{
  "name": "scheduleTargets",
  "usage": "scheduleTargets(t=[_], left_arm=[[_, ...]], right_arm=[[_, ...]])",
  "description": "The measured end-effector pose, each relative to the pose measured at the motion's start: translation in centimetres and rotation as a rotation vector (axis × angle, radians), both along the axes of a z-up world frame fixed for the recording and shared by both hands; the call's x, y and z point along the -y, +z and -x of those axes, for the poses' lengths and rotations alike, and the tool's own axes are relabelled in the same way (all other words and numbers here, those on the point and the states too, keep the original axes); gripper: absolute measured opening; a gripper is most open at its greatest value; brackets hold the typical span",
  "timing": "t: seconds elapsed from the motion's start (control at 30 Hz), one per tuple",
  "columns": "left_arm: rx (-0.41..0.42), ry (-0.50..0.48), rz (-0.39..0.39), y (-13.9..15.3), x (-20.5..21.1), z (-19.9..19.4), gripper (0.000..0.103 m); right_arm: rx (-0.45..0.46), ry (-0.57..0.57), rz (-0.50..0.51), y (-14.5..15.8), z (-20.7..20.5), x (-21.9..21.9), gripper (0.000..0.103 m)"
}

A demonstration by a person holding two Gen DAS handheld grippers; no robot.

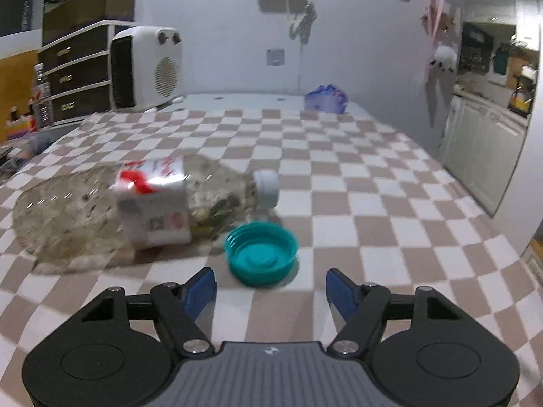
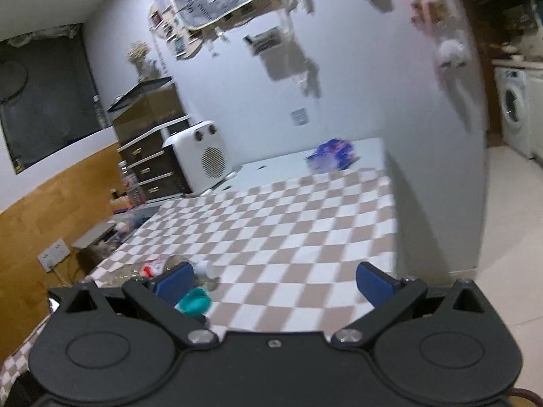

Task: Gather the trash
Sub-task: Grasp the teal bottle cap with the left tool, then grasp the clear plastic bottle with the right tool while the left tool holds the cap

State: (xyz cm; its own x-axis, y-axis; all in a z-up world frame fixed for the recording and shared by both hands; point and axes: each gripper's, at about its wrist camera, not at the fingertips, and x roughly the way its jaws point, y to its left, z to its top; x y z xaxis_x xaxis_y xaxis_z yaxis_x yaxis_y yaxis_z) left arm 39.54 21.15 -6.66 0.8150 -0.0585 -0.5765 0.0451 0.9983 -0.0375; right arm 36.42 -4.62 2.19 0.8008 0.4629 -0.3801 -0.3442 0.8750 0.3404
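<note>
Small room w/ white walls; a table under a brown-and-white checkered cloth point(image 1: 356, 203) fills most of both views, w/ a white fan heater point(image 1: 146, 68) and dark drawer unit point(image 1: 76, 78) at its far left, and a crumpled blue-purple wrapper point(image 1: 326, 99) at the far edge near the wall.

Trash: a crushed clear plastic bottle point(image 1: 135, 203), red/white label, white cap on, lies on its side at the table's left-front. A teal lid point(image 1: 260, 252) sits open side up just beside the bottle's shoulder, apparently touching or nearly so.

Left gripper point(image 1: 270, 286): jaws spread wide, holding nothing, lined up just short of the teal lid. Right gripper point(image 2: 273, 279): also wide open and empty, hovering higher and further back over the front of the table.

Risks, as I judge them:
- Lid is low and shallow; closing too high prob. skims over the rim, and pads could flick it sideways.
- Bottle is right next to it, so the left pad may clip the bottle and roll it, nudging the lid away.
- Cloth could bunch if the tips dig in.
- Both views are blurred, so alignment is uncertain.

Room: lots of bare cloth to the right of and beyond the lid. Right table edge drops to a pale floor point(image 2: 509, 220), well apart from the lid. Left side is crowded by the bottle, w/ clutter past the left edge.
</note>
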Motion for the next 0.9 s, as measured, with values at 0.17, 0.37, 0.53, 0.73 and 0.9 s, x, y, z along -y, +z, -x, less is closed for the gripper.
scheduleTargets(t=[0.17,0.37,0.53,0.73,0.9], left_arm=[[-0.003,-0.005,0.067,-0.1,-0.8,-1.6,0.067],[0.017,0.023,0.135,-0.1,-1.9,-1.5,0.050],[0.003,0.023,0.113,-0.1,-2.5,-1.0,0.050],[-0.030,0.088,0.118,0.3,-4.7,-0.4,0.050],[-0.049,0.150,0.143,0.6,-6.4,-0.2,0.050]], right_arm=[[-0.005,0.037,0.031,-1.2,-3.0,-3.8,0.090],[-0.069,0.064,-0.012,-2.6,-6.5,-7.3,0.073],[-0.103,0.065,0.031,-3.5,-9.2,-10.3,0.050],[-0.152,0.097,0.027,-4.1,-12.2,-13.2,0.034],[-0.142,0.145,0.076,-5.0,-14.3,-16.3,0.029]])
